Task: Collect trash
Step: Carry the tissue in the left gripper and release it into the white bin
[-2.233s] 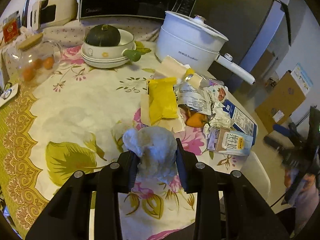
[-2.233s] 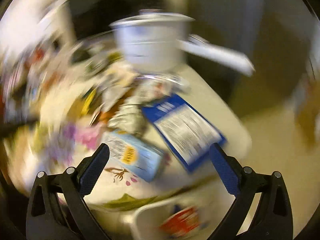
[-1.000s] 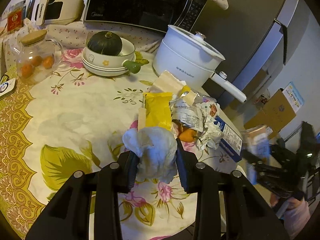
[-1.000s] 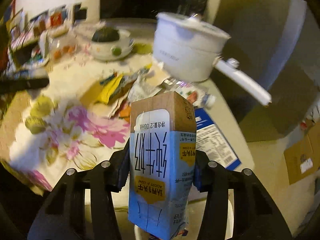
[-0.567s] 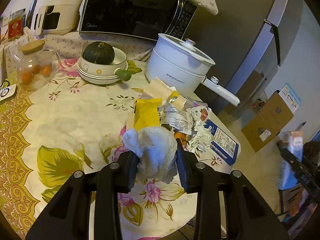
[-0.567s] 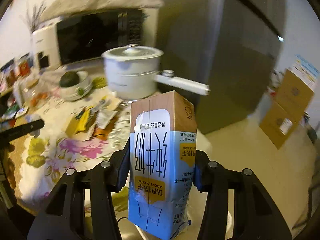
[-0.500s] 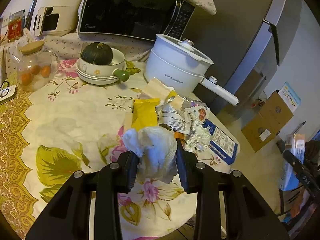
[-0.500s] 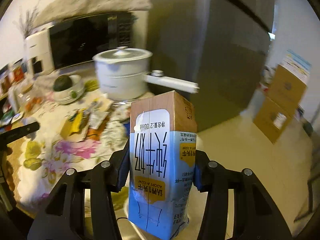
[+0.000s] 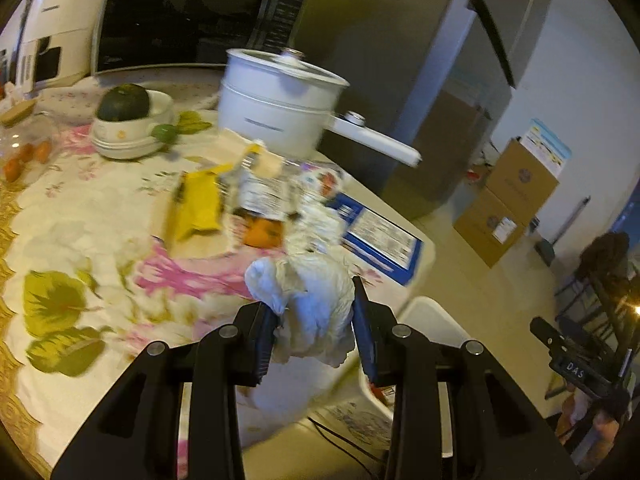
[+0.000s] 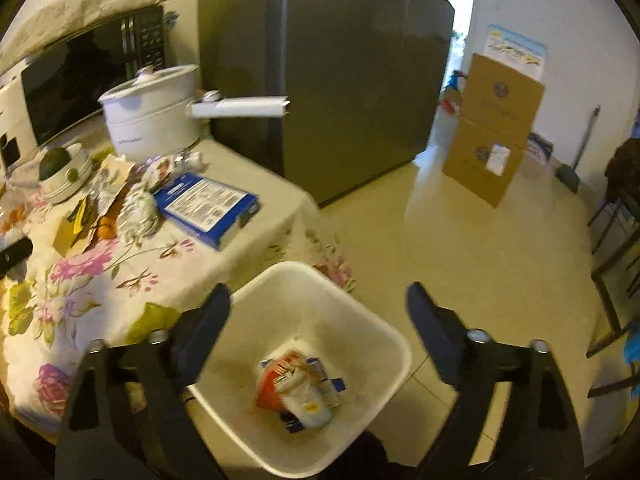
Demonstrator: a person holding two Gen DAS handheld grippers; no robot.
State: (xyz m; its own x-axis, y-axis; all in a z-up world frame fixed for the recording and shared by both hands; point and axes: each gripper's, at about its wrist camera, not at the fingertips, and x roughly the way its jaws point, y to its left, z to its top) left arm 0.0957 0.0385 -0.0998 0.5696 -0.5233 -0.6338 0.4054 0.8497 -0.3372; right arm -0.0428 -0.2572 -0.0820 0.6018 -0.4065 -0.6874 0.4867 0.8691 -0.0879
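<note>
White plastic bin takes the rubbish, and a tissue wad is next in line

Cream-white square waste bin (image 10: pixel 376 344) stands on the floor against the flowered tablecloth's (image 10: pixel 132 276) edge, some packaging lying at its bottom. Over it the right gripper (image 10: pixel 318 312) is opening, jaws flung wide with nothing between them. Back on the table a flat blue printed box (image 10: pixel 208 202) waits, stiff and light, best taken across its short edge. Smallest of all, the crumpled white tissue wad (image 9: pixel 310 304) sits squeezed between the left gripper's (image 9: pixel 316 320) pads, near their tips and bulging out above: soft, featherweight, liable to slip, so I'd judge a firm pinch through its middle right.
</note>
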